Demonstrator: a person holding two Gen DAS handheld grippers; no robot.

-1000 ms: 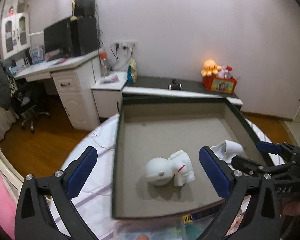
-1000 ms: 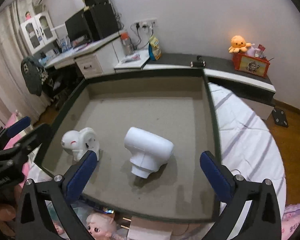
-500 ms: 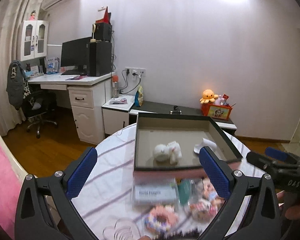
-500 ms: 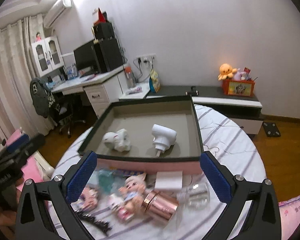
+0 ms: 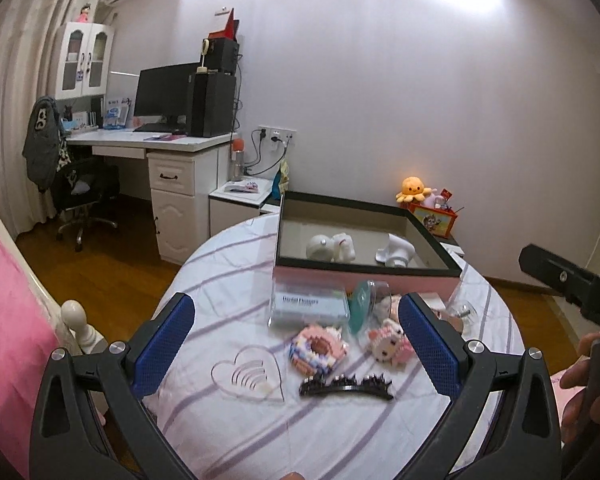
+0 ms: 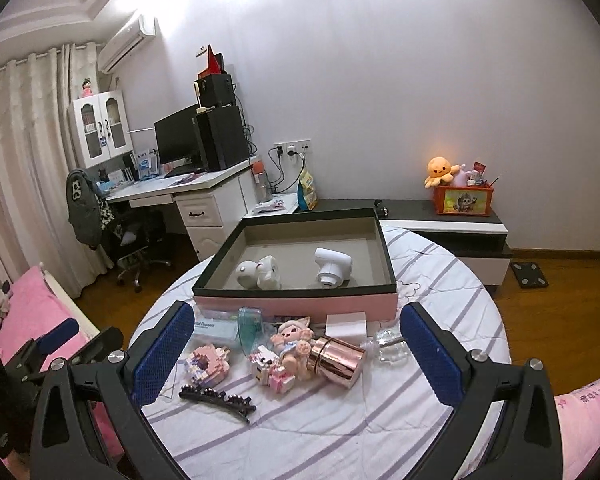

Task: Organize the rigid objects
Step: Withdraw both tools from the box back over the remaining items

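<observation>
A dark-rimmed pink box (image 6: 296, 306) (image 5: 364, 270) stands on the round striped table and holds a white round-headed figure (image 6: 258, 273) (image 5: 331, 247) and a white tee-shaped part (image 6: 332, 266) (image 5: 396, 251). In front of the box lie a clear floss case (image 5: 310, 308), a block donut (image 5: 318, 350) (image 6: 208, 362), a black hair clip (image 5: 346, 386) (image 6: 218, 398), a doll (image 6: 294, 340), a rose-gold cylinder (image 6: 338, 360) and a glass bottle (image 6: 388, 346). My left gripper (image 5: 296, 346) and my right gripper (image 6: 294, 350) both stand open and empty, held back above the near side of the table.
A clear heart-shaped piece (image 5: 248, 374) lies near the table's front left. A pink bed (image 5: 8, 320) is on the left, a white desk (image 6: 188, 196) with a monitor and a low cabinet (image 6: 440, 224) stand behind. A hand (image 5: 580, 384) holds the other gripper at right.
Both grippers have pulled back and up from over the box, so the whole table and the loose objects in front of the box have come into view. Box contents have not moved.
</observation>
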